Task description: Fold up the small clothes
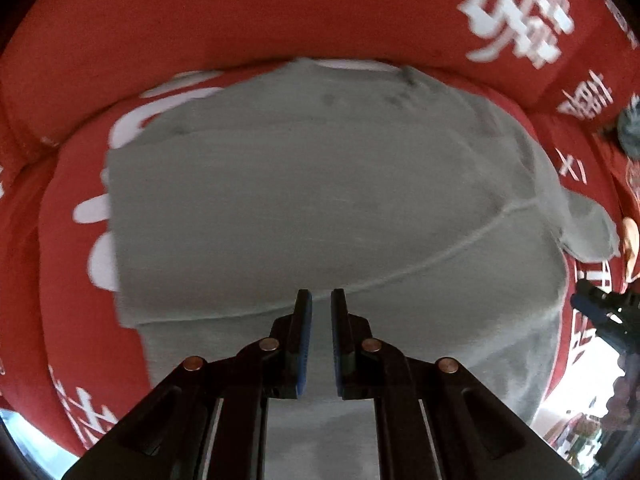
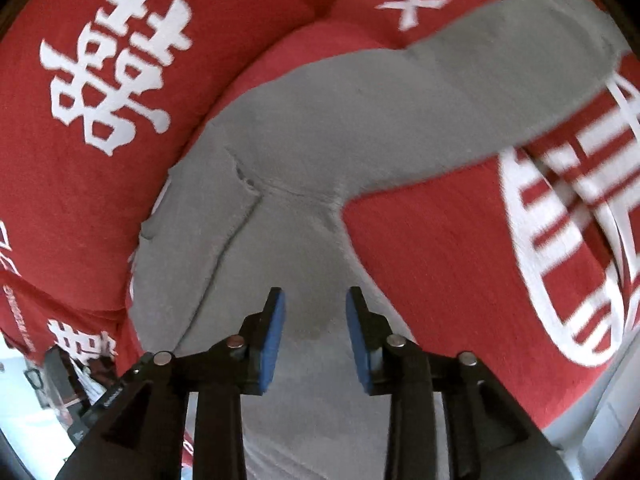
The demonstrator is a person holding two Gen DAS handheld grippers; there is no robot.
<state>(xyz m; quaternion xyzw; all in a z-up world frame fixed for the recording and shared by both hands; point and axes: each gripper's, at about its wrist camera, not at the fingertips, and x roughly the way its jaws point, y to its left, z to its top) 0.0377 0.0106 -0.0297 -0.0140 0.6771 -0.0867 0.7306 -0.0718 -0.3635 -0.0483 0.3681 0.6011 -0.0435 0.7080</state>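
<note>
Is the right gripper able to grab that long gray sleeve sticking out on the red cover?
Probably yes. The right gripper has its jaws apart over the gray garment, and the sleeve lies flat on the red cover ahead with nothing on top of it.

red bedding printed with white characters

a red cover with large white chinese characters fills both views, and a red cushion bearing a big white double-happiness character lies along the left of the right wrist view. a white ring design with stripes is printed on the cover at the right. past the cover's edge at the lower left, blurred clutter shows on a pale floor.
</note>
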